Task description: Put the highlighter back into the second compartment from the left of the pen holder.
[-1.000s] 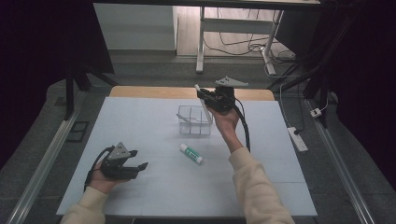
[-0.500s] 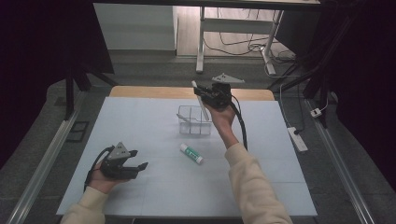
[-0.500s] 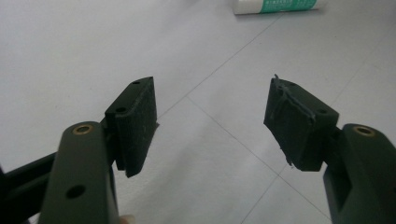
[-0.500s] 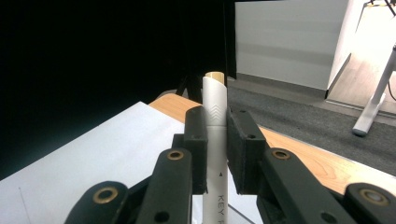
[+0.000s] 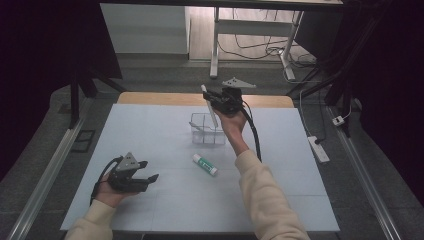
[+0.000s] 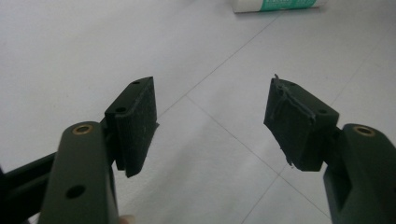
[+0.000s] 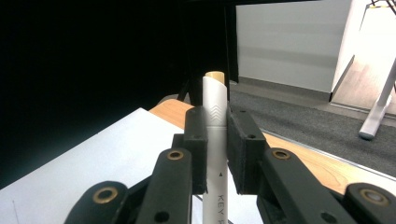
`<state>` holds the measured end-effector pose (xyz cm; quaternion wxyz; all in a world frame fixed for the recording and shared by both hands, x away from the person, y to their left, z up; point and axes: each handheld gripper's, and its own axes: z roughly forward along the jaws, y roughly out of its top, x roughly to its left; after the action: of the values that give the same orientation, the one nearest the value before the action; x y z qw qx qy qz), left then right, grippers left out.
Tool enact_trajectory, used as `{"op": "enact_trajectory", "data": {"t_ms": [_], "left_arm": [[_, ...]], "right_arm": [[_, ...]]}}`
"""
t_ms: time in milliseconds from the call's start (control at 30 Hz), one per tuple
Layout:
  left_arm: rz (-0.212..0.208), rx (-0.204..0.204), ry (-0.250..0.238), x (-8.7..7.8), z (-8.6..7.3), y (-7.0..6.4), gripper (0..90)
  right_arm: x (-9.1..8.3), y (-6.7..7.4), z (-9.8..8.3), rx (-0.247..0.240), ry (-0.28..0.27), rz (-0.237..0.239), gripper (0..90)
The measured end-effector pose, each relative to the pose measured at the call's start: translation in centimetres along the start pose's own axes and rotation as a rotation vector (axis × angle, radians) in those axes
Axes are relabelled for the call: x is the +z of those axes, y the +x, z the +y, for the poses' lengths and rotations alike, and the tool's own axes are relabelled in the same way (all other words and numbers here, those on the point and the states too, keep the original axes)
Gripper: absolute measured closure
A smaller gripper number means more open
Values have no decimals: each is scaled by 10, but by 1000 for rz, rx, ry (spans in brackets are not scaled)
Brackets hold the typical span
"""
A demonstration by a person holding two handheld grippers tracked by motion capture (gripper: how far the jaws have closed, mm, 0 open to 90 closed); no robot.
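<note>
A white pen (image 7: 215,140) is clamped between the jaws of the right gripper (image 7: 216,149), the pads pressed on its barrel from both sides, so that its tan-tipped end stands up past them. In the high view the right gripper (image 5: 220,101) is held above the far part of the white table (image 5: 150,130), with the pen (image 5: 209,106) slanting down into the clear plastic box (image 5: 206,131), where another thin stick is seen leaning. Nearer the person, just in front of the box, a white and green tube (image 5: 205,164) is laid flat on the table. The left gripper (image 5: 145,180) is rested low at the near left, well apart from the rest; its jaws are spread wide with nothing between them, only bare tabletop being seen past its pads (image 6: 135,121)
</note>
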<state>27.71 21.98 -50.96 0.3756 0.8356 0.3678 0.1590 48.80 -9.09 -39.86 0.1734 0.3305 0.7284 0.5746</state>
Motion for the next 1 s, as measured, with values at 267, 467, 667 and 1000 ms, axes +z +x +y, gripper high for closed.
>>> {"op": "enact_trajectory", "data": {"t_ms": [267,467,667,1000], "left_arm": [[0,-2,0,0,0,0,345],[-1,1,1,0,0,1,345],[1,0,-1,0,-1,1,345],[3,-1,-2,-1,-1,1,345]], "right_arm": [[8,-2,-2,2,-20,3,780],[13,-2,-6,-9,-27,-17,776],[17,-2,-11,-16,-7,-27,747],[5,-9,-15,-15,79,-22,555]]}}
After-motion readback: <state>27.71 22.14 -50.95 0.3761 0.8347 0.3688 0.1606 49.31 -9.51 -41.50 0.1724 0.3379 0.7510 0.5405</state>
